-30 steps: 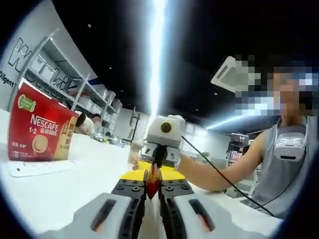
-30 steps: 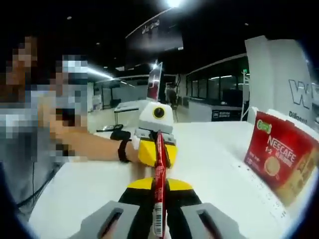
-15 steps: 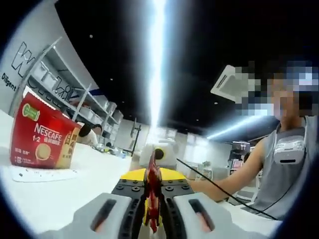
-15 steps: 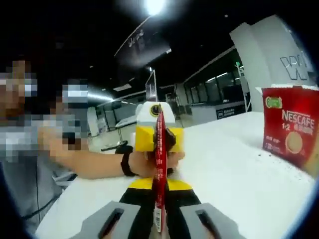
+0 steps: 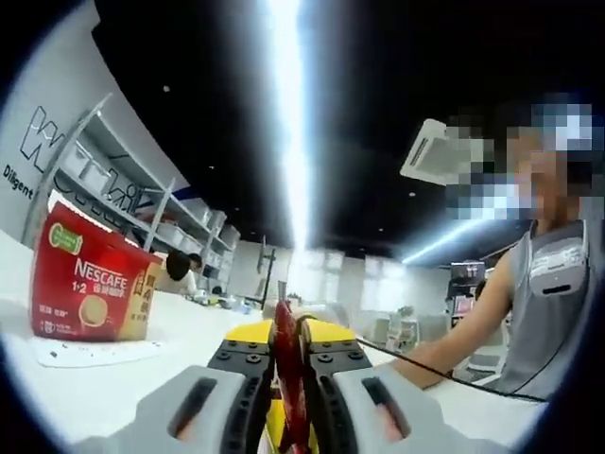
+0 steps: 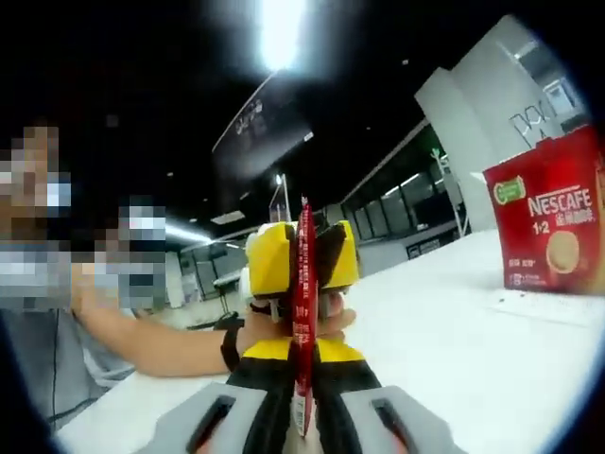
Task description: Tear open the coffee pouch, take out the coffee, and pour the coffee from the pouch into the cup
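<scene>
A thin red coffee stick pouch (image 6: 302,303) stands edge-on between both grippers. My right gripper (image 6: 302,357) is shut on its lower part. In the right gripper view, my left gripper (image 6: 303,257), yellow and black, is clamped on the pouch's upper end, with a hand (image 6: 284,326) behind it. In the left gripper view, the same red pouch (image 5: 286,364) runs between the jaws of my left gripper (image 5: 288,348), which is shut on it. The yellow front of the right gripper (image 5: 328,330) sits just beyond, very close.
A red Nescafe box (image 5: 90,288) stands on the white table (image 5: 104,378), to the left in the left gripper view. The same Nescafe box (image 6: 553,225) is at the far right in the right gripper view. A person (image 5: 553,293) in a grey sleeveless top is close by.
Both views have tilted upward toward the ceiling. The two grippers have drawn closer together along the pouch, and both stay shut on it.
</scene>
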A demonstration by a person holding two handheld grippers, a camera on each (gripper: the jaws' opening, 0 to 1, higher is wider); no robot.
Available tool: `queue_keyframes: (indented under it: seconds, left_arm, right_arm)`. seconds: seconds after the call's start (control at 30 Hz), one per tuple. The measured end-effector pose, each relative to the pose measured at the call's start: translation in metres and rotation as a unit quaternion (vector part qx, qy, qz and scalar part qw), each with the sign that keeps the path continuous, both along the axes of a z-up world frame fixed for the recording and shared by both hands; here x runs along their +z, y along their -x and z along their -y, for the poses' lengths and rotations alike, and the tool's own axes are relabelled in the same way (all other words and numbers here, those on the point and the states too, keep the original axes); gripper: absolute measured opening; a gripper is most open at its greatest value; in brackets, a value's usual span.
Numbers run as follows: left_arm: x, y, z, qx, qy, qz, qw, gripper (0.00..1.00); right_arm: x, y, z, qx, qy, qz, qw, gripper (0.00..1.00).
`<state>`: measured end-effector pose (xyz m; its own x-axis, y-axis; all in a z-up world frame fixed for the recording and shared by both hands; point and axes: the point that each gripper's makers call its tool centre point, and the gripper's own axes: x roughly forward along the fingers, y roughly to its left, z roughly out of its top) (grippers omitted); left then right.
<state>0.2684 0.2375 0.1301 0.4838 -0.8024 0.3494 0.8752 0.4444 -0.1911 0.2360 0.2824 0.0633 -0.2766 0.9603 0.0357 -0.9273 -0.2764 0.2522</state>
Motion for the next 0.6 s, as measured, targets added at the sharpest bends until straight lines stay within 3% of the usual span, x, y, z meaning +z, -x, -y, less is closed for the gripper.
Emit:
queue_keyframes:
  seconds: [0.17, 0.6]
  left_arm:
    - [0.001, 0.0, -0.003, 0.003, 0.007, -0.003, 1.0, 0.14]
    - [-0.004, -0.001, -0.001, 0.001, -0.001, -0.021, 0.9998, 0.12]
  right_arm:
    - [0.011, -0.007, 0.006, -0.008, -0.038, -0.004, 0.9993, 0.08]
    - [0.012, -0.01, 0.004, -0.018, -0.045, 0.005, 0.9988, 0.08]
